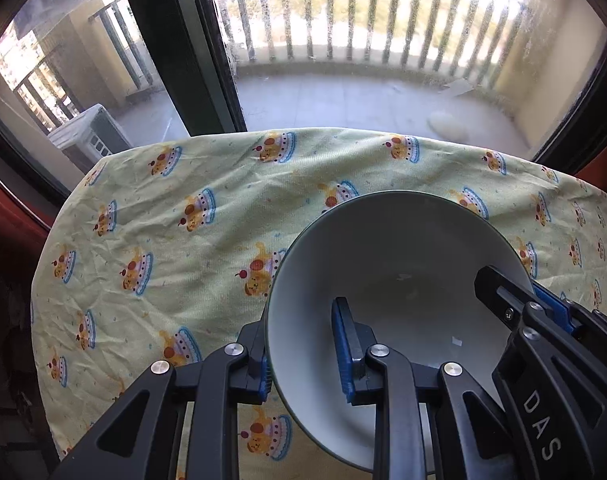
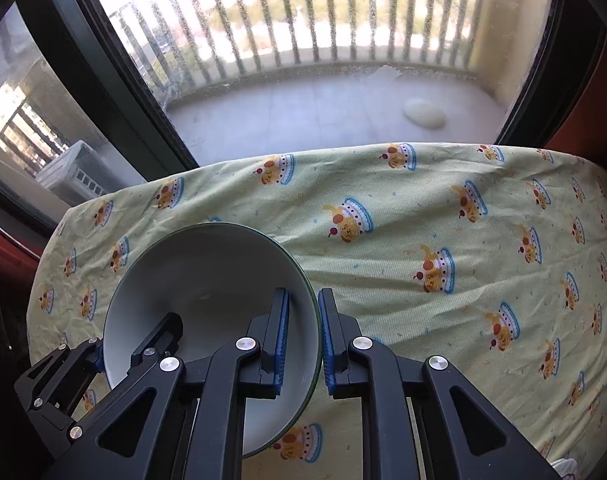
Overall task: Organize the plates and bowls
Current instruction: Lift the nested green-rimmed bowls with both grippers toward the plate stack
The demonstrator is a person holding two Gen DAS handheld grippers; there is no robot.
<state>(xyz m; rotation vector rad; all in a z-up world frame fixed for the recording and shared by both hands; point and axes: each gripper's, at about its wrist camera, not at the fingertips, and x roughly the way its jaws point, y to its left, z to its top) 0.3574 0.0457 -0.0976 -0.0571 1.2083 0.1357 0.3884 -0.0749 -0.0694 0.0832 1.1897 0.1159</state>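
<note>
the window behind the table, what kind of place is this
Likely a home, upper floor: a glass door onto a railed balcony, and a table under a cartoon-print cloth.

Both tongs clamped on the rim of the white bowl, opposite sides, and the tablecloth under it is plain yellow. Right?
Not quite. The tablecloth isn't plain: it's pale yellow printed with cartoon cakes, clearest in the right wrist view. The rest holds: left tongs and right tongs each pinch the rim of the white bowl on opposite sides.

Cake-print tablecloth (image 1: 151, 240), balcony railing (image 1: 343, 12)
</note>
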